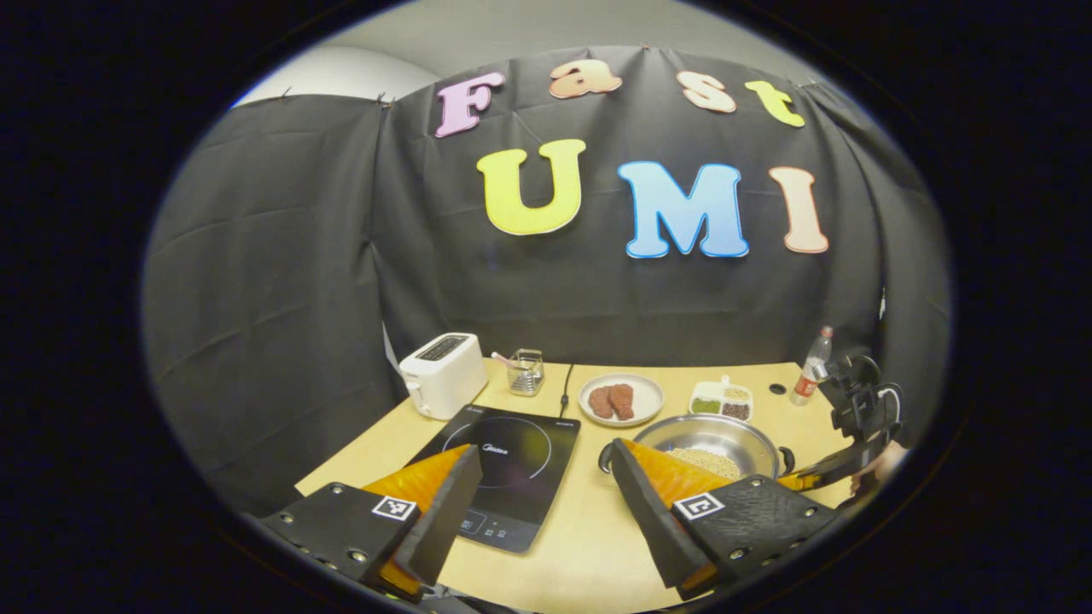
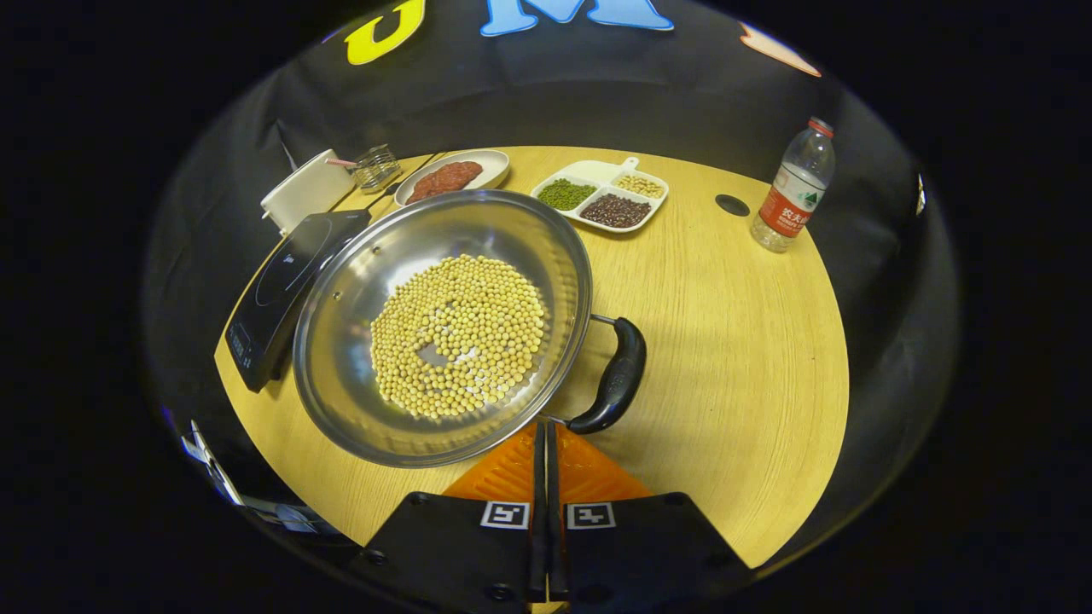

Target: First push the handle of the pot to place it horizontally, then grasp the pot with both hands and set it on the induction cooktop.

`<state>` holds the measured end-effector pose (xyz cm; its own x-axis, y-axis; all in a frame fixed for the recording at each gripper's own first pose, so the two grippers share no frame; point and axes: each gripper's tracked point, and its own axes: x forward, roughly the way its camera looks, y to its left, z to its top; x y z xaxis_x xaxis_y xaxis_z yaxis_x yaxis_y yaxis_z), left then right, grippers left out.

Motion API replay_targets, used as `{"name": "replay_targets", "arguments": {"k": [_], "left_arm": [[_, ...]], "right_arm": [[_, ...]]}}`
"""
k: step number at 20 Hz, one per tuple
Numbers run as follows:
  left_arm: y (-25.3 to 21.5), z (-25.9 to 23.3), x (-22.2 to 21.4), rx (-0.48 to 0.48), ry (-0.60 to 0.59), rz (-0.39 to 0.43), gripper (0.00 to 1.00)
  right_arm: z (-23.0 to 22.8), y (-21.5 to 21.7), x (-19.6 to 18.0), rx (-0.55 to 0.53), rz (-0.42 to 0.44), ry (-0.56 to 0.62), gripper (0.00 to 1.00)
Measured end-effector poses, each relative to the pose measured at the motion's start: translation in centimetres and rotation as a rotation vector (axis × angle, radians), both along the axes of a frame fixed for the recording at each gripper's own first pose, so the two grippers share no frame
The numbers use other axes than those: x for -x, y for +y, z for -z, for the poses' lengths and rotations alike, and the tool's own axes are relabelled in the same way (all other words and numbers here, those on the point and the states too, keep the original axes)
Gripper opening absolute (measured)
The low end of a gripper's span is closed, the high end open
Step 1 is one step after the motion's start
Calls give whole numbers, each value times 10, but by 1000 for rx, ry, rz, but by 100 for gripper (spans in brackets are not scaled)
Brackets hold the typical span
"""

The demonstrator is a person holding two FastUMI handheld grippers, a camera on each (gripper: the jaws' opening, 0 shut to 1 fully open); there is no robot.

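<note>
The shiny round stainless-steel pot [image 2: 444,328], with a layer of pale yellow soybeans [image 2: 461,337] spread over its bottom, sat on the light wooden table [image 2: 725,341], right beside the flat black glass induction cooktop [image 2: 286,286] but not on it yet. In the right gripper view its curved black handle [image 2: 616,379] stuck out on the side of the pot away from the cooktop, and the right gripper [image 2: 546,443] was down low just in front of the rim near that handle, its two fingers pressed flat together with nothing between them; couldn't really tell if the tips were touching the pot. From the left gripper view, the left gripper [image 1: 546,486] hung above the near edge of the table with its jaws spread wide apart and empty, the cooktop showing in the gap and the pot behind its right-hand finger. Further back were a round white plate [image 2: 499,166] with reddish-brown meat slices [image 2: 444,179], a white divided tray [image 2: 601,192] of green, dark and pale beans, a small wire basket [image 2: 377,166], a white two-slot toaster [image 1: 444,373], and off to the side a clear plastic water bottle [image 2: 793,188] with a red label standing upright.
</note>
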<state>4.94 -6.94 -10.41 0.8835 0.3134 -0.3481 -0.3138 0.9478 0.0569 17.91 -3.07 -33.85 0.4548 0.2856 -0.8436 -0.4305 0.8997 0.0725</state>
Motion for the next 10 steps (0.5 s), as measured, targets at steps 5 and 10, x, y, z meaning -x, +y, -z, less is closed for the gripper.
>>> {"name": "replay_targets", "arguments": {"k": [5, 10], "left_arm": [[25, 6, -9, 1, 4, 75, 94], [62, 25, -20, 61, 3, 147, 93]], "right_arm": [[-3, -5, -7, 37, 96, -27, 2], [-22, -16, -15, 61, 271, -89, 34]]}}
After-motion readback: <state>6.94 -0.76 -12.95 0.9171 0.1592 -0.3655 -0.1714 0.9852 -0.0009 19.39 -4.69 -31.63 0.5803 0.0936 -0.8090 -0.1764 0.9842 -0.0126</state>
